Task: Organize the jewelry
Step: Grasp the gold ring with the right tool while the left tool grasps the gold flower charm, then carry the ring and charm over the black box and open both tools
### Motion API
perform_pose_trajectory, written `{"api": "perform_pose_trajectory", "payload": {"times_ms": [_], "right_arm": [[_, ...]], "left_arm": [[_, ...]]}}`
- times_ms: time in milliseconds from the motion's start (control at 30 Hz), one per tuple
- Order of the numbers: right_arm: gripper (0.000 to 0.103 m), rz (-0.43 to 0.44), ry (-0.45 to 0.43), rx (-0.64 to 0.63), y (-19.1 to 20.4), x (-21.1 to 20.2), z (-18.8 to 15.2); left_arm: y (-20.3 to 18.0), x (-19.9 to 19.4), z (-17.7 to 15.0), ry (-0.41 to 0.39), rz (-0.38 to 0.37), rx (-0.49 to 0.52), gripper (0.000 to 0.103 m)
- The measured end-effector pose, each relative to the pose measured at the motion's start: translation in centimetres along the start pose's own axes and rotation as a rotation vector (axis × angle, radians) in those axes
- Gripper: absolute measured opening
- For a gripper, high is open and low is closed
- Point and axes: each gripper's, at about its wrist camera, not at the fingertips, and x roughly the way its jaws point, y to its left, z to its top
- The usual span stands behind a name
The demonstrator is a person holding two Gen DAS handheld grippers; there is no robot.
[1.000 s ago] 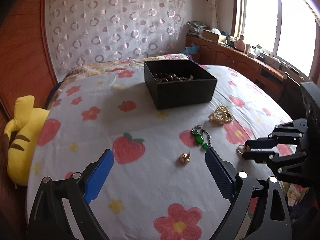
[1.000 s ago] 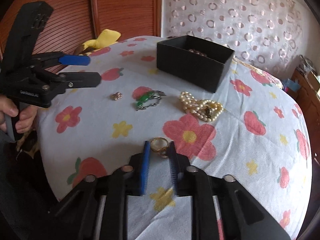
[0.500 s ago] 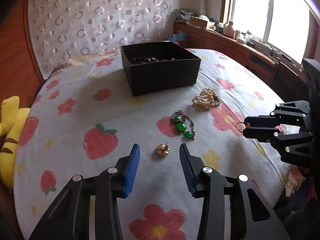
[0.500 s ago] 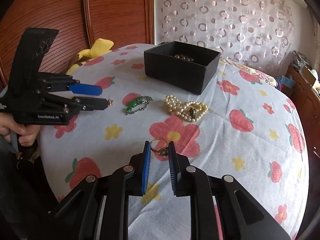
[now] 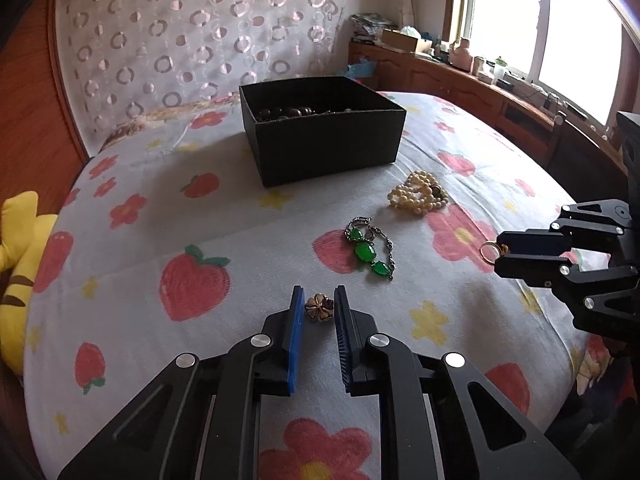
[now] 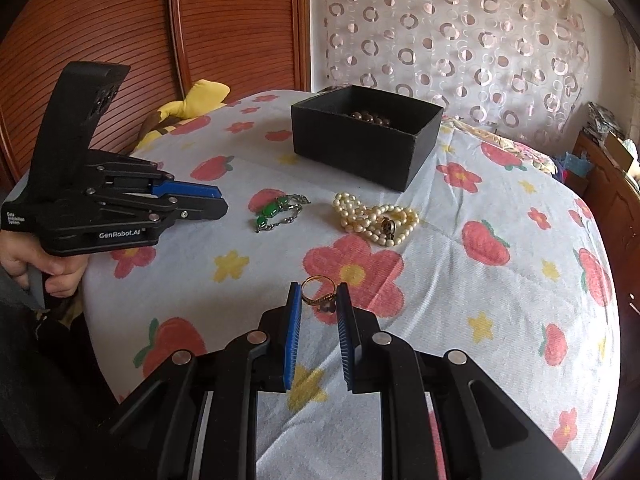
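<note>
My left gripper (image 5: 319,307) is shut on a small gold flower brooch (image 5: 319,307) and holds it just above the bedspread. My right gripper (image 6: 319,300) is shut on a gold ring (image 6: 316,291), lifted off the cloth; the ring also shows in the left wrist view (image 5: 489,251). A green stone bracelet (image 5: 370,252) and a pearl necklace (image 5: 420,199) lie on the bedspread between the grippers and an open black box (image 5: 320,148). The box holds dark beads (image 6: 370,119).
The flower-and-strawberry bedspread (image 5: 192,240) covers a bed. A yellow plush toy (image 5: 20,256) lies at the left edge by the wooden headboard (image 6: 140,40). A wooden sideboard (image 5: 500,104) with clutter runs under the window on the right.
My left gripper moved forward over the gold brooch and closed on it. My right gripper stayed shut on the gold ring and lifted it slightly.
</note>
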Motion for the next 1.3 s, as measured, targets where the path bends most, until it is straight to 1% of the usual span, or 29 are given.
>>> {"api": "perform_pose_trajectory", "payload": {"times_ms": [367, 667, 933, 1133, 1300], "right_arm": [[0.02, -0.008, -0.045, 0.008, -0.9, -0.6, 1.6], [0.02, -0.036, -0.108, 0.025, -2.8, -0.6, 4.8], [0.02, -0.05, -0.12, 0.064, -5.4, 1.1, 8.4], [0.02, -0.047, -0.118, 0.071, -6.0, 3.0, 11.3], [0.02, -0.072, -0.102, 0.05, -6.4, 5.2, 13.4]], "left_arm": [[0.3, -1.6, 1.6, -0.066, 0.004, -0.017, 0.014], [0.7, -2.1, 3.9, -0.11, 0.003, -0.022, 0.014], [1.0, -2.2, 5.4, -0.132, 0.005, -0.032, 0.014], [1.5, -2.0, 6.4, -0.141, 0.011, -0.038, 0.014], [1.6, -2.0, 6.6, -0.143, 0.009, -0.041, 0.014]]}}
